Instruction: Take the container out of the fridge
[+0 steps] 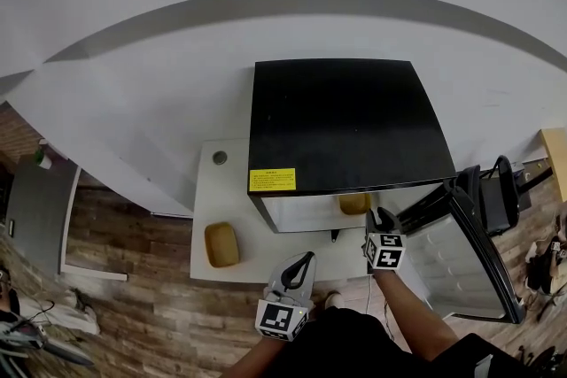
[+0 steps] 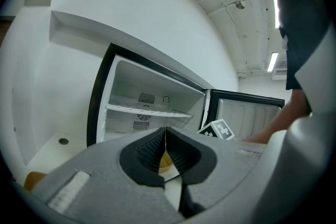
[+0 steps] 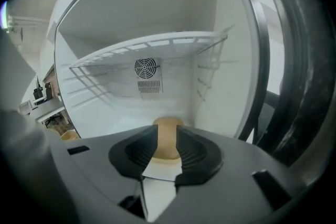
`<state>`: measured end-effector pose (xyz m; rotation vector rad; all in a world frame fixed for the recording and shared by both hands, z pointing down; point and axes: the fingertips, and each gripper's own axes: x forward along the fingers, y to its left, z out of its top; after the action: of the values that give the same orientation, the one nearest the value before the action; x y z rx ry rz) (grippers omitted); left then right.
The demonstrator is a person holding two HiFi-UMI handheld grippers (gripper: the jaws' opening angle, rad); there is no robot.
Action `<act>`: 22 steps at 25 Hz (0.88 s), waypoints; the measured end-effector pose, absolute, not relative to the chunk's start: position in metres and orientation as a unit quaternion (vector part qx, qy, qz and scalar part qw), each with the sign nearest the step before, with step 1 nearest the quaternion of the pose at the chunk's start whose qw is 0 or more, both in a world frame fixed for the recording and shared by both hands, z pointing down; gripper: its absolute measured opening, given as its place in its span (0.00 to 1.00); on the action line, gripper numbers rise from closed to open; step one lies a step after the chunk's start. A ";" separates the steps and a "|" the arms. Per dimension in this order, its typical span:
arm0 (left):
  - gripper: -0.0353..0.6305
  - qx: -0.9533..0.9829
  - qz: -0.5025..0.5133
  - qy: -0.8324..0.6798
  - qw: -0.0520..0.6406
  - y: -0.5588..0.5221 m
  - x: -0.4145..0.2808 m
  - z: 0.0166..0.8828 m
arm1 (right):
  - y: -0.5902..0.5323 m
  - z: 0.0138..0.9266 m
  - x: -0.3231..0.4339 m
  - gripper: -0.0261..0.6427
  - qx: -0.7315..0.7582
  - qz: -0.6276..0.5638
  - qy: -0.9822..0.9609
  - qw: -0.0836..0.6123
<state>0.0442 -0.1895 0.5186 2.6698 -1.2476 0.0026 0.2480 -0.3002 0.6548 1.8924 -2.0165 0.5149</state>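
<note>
A black-topped mini fridge [image 1: 341,119] stands on a white table [image 1: 213,190], its door [image 1: 465,257] swung open to the right. Inside on the white floor, at the right, sits a tan container [image 1: 354,203], also seen in the right gripper view [image 3: 168,124]. My right gripper [image 1: 381,217] is at the fridge's mouth. Its jaws [image 3: 167,140] stand a little apart, with the container showing in the gap just beyond them. My left gripper [image 1: 305,261] hangs lower, in front of the table edge; it is shut [image 2: 165,136] and holds nothing.
A second tan container [image 1: 221,243] lies on the table left of the fridge. A wire shelf [image 3: 152,50] crosses the fridge above the container. The open door and a black chair [image 1: 500,190] stand to the right. A white wall runs behind.
</note>
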 end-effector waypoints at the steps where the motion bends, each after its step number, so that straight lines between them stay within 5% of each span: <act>1: 0.08 0.901 0.001 -0.422 0.098 -0.189 0.043 0.519 | -0.303 0.662 0.248 0.19 0.663 0.186 -0.706 0.166; 8: 0.08 0.892 0.008 -0.441 0.102 -0.186 0.030 0.524 | -0.323 0.702 0.262 0.33 0.676 0.224 -0.682 0.166; 22: 0.08 0.879 0.024 -0.463 0.109 -0.177 0.023 0.530 | -0.362 0.772 0.271 0.35 0.664 0.297 -0.660 0.188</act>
<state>0.0228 -0.1771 0.5296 2.5841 -1.3626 0.0708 0.2707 -0.3617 0.7719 1.8669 -1.8582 0.8345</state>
